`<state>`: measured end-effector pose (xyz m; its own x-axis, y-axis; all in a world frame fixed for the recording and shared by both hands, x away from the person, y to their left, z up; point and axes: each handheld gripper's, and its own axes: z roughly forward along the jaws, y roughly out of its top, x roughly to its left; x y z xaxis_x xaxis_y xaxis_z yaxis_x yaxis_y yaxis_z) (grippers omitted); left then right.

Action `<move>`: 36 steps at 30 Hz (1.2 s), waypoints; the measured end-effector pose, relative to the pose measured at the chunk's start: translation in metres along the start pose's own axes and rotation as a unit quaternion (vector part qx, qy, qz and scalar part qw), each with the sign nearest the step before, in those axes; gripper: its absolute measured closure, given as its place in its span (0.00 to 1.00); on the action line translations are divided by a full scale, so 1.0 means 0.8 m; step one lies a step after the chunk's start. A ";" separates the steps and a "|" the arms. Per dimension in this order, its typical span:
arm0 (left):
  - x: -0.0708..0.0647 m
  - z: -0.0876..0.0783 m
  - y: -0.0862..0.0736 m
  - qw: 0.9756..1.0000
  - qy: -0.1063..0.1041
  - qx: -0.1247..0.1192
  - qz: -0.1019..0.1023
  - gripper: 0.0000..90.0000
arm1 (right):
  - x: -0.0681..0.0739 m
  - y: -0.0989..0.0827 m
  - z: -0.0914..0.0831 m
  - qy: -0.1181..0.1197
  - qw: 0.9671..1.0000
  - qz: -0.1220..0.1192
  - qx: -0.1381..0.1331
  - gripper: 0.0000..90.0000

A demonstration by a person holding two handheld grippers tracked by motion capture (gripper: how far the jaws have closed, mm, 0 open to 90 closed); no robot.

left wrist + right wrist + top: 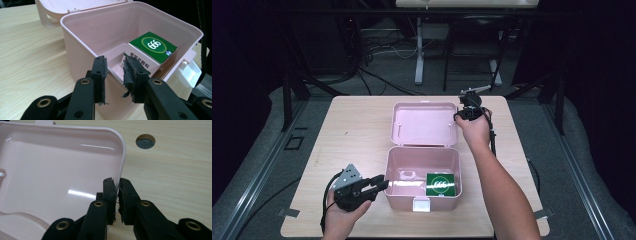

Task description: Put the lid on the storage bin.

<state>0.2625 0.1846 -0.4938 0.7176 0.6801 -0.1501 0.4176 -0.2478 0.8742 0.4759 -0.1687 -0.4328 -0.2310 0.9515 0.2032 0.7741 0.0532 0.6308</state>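
I am pinching the lid rim with my right gripper; my left gripper, jaws apart, is straddling the box wall. The green carton is already inside; closing is left, I think.

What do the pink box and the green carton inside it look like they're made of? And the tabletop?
Pink box: looks like moulded plastic, smooth and semi-glossy; its open lid shows sharp light reflections.
Green carton: likely printed cardboard, with crisp folded edges and a matte face.
Tabletop: pale wood grain, probably laminate rather than solid wood; matte.
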 end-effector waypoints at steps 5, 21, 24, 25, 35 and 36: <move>0.000 0.000 0.000 1.000 0.000 -0.001 -0.001 0.78 | 0.003 0.000 -0.018 0.009 1.000 -0.007 -0.024 0.95; -0.001 0.001 0.000 1.000 0.002 -0.002 -0.005 0.78 | 0.011 -0.006 -0.056 0.018 0.997 -0.049 -0.059 0.95; -0.001 0.001 0.000 1.000 0.002 -0.001 -0.004 0.78 | 0.012 -0.006 -0.061 0.020 0.996 -0.055 -0.061 0.95; 0.000 0.001 0.000 1.000 0.002 -0.002 -0.005 0.78 | 0.013 -0.007 -0.066 0.022 0.996 -0.060 -0.061 0.95; -0.001 0.001 0.000 1.000 0.002 -0.002 -0.005 0.78 | 0.014 -0.014 -0.083 0.037 0.994 -0.072 -0.078 0.96; -0.001 0.001 -0.001 1.000 0.002 -0.003 -0.006 0.78 | 0.014 -0.015 -0.085 0.039 0.993 -0.073 -0.082 0.96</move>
<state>0.2626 0.1835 -0.4947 0.7104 0.6858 -0.1580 0.4226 -0.2361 0.8751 0.4240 -0.1792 -0.3872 -0.3831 0.9108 0.1538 0.6239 0.1324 0.7702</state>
